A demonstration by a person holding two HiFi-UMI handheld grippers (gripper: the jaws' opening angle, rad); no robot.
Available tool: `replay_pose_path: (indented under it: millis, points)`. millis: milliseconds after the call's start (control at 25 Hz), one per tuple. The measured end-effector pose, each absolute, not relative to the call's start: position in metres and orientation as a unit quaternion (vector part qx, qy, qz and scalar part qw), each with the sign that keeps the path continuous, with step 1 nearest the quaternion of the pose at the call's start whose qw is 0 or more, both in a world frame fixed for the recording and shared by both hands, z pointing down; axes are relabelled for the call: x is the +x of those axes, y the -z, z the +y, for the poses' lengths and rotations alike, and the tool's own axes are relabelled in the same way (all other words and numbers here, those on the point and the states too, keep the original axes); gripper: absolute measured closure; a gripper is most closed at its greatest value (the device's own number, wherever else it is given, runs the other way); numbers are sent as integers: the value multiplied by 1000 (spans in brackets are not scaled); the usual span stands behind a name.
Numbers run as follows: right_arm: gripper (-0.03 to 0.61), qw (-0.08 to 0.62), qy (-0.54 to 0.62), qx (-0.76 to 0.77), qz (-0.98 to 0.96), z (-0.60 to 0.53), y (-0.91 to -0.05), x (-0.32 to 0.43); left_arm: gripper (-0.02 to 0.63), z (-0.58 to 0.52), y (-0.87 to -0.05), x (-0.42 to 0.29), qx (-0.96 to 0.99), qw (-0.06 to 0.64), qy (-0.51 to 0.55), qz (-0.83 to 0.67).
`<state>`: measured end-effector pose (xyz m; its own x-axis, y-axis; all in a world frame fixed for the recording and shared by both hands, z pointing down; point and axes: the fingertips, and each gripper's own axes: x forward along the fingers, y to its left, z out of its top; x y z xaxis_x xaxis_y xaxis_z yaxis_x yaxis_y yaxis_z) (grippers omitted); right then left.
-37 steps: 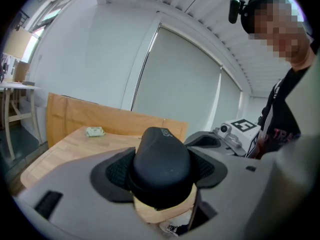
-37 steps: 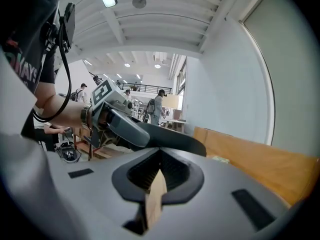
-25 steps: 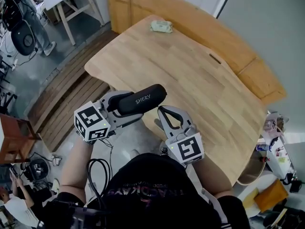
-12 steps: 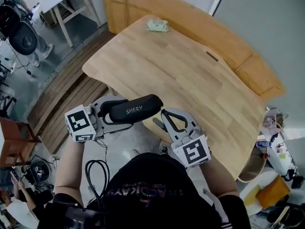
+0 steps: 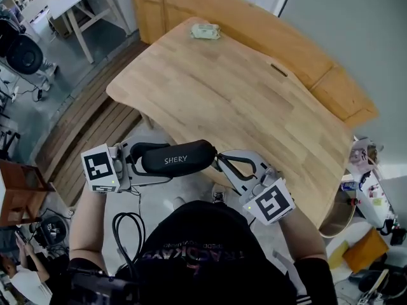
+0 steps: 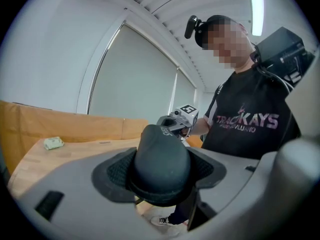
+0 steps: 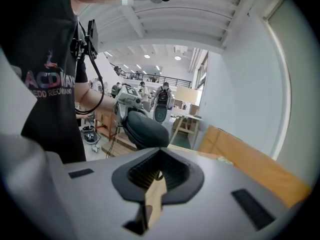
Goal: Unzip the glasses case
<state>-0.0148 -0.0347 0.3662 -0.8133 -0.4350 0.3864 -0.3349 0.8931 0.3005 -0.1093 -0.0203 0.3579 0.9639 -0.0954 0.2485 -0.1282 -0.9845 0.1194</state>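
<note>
A black printed T-shirt point(image 5: 191, 234) and looping black cable point(image 5: 116, 227); grey left gripper point(image 5: 141, 159) and right gripper point(image 5: 221, 162) bear black-and-white marker cubes point(image 5: 98, 168).

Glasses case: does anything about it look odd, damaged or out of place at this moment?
Nothing looks damaged. The glasses case is held in the air beside the table, not on it: the left hand-held gripper clamps one end, and the shut right hand-held gripper is at the other end.
</note>
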Motion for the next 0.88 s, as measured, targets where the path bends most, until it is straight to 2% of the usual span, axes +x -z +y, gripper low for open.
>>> replay_pose_path:
  millis: [880]
  points:
    - [560,265,69,58,-960,11,-371,13,310,40,-354,-69,978,81,-162,104]
